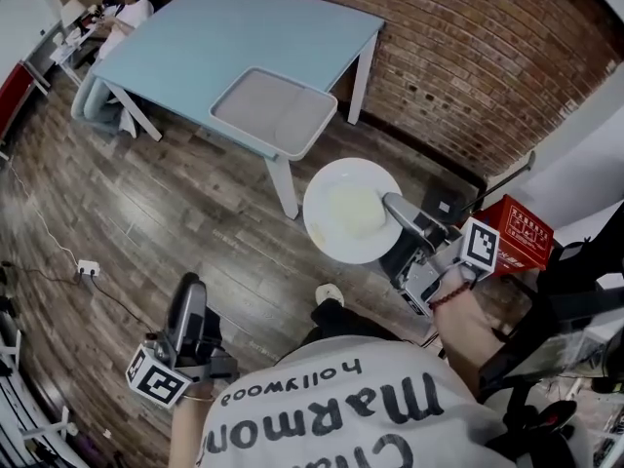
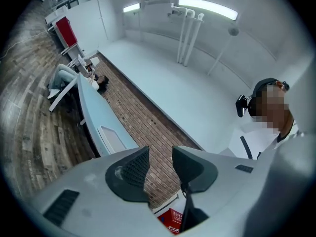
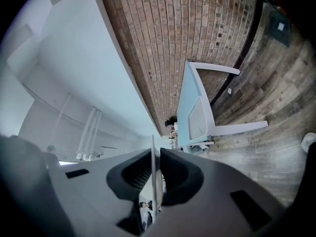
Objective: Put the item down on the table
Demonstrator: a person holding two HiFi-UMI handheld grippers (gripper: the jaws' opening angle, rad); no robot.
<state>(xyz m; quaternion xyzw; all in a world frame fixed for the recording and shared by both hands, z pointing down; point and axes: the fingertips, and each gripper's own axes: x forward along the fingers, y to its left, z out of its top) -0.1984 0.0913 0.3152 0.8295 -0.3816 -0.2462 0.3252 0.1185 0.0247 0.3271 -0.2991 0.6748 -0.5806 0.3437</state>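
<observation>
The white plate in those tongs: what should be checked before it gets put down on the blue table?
1. Grip: right tongs shut on the plate rim: ok.
2. Plate above the table: not ok, it hangs over the floor.
3. Free room on the table beside the tray: ok.
4. Left tongs open, empty, out of the way: ok.
5. Plate bare of food: cannot tell.

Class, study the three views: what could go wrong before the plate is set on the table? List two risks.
1. The right tool grips the plate only by its rim, over the floor and short of the table; it might tilt out and fall.
2. The tray fills the table's near corner; a plate set on its raised edge could rock.
</observation>
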